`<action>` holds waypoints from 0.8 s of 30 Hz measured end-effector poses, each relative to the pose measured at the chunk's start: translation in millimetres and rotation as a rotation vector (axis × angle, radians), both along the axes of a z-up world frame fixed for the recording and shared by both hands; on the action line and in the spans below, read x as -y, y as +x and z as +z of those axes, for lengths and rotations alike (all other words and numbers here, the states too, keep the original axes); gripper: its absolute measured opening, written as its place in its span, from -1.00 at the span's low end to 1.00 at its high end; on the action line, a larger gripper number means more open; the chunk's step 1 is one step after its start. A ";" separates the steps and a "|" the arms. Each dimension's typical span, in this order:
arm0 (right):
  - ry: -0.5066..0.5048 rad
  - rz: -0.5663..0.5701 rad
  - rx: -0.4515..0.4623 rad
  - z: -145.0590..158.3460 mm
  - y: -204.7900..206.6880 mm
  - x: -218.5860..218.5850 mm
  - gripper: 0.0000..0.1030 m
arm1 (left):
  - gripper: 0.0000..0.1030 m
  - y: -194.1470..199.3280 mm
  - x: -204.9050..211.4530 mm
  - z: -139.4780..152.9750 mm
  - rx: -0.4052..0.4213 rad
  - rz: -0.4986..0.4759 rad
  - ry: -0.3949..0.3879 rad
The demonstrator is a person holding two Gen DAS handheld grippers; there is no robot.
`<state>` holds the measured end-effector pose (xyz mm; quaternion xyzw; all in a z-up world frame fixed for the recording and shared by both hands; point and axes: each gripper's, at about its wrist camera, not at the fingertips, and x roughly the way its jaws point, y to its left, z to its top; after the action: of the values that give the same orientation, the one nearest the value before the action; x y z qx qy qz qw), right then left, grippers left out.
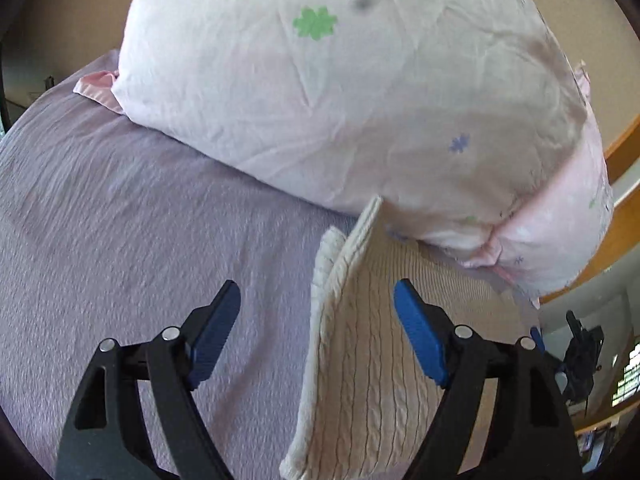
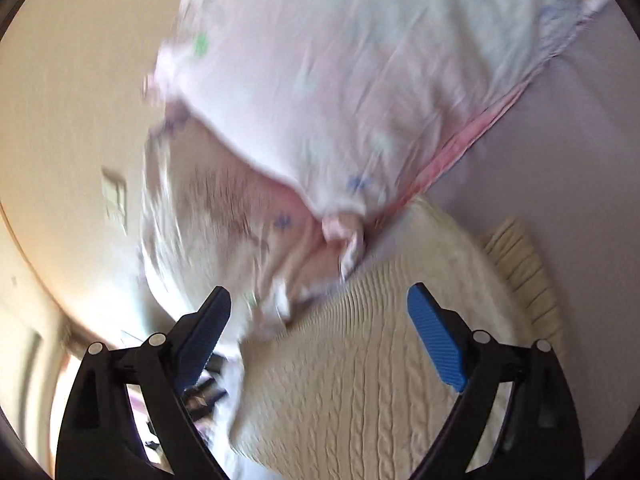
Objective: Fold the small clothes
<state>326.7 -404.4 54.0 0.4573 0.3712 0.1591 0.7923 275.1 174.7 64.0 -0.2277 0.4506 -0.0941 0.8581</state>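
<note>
From the left wrist view, the lavender bed sheet (image 1: 120, 208) fills the left half of the frame, wrinkled and bare. The left gripper (image 1: 318, 332) hangs just above it with its jaws spread wide and nothing between them; the left finger (image 1: 216, 336) is over the sheet and the right finger (image 1: 420, 340) is over the cream cable-knit sweater (image 1: 360, 380). That sweater lies at the lower centre and lower right of the frame, one ribbed edge curling up toward the pillow (image 1: 340, 92), a big pale pink one with green and blue flowers that takes up the whole upper half. The sweater's far end reaches the pillow's lower corner. At the far right edge a wooden bed frame (image 1: 624, 216) shows, and below it a small part of the other gripper.

The right wrist view is blurred. At its left is a cream wall (image 2: 72, 120) with a light switch (image 2: 115, 198), which the other view lacks. The pillow (image 2: 340, 80) runs across the upper centre, its pink-trimmed corner hanging low. The right gripper (image 2: 320, 336) has its jaws released and wide apart, empty, over the sweater (image 2: 360, 380), which fills the lower centre. The sweater's ribbed band (image 2: 524, 268) lies at the right, on the sheet (image 2: 580, 160).
</note>
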 end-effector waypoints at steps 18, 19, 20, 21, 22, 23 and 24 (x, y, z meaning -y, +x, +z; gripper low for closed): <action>-0.228 0.081 -0.080 2.6 -18.3 -34.2 0.79 | 0.15 9.3 81.3 -41.1 -0.085 -0.092 0.002; -0.290 0.099 -0.097 3.4 -17.7 -38.7 0.79 | 0.01 12.3 83.7 -42.4 -0.093 -0.072 0.013; -0.353 0.125 -0.110 3.1 -16.9 -45.0 0.79 | -0.32 13.0 79.1 -43.4 -0.104 -0.058 0.016; -0.417 0.158 -0.126 1.7 -15.5 -52.6 0.79 | -0.49 14.0 74.9 -45.6 -0.114 -0.058 -0.006; -0.478 0.187 -0.139 1.0 -14.4 -59.9 0.79 | -0.54 15.5 75.2 -46.7 -0.117 -0.054 -0.024; -0.513 0.201 -0.136 1.4 -15.2 -63.9 0.79 | -0.64 14.6 74.1 -43.1 -0.117 -0.050 -0.015; -0.529 0.199 -0.125 4.2 -18.2 -64.5 0.79 | -0.68 15.3 79.1 -37.5 -0.115 -0.052 0.010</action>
<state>308.5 -340.0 58.2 0.2049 0.4909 0.1055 0.8402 290.4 95.7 26.5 -0.2164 0.5053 -0.1009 0.8293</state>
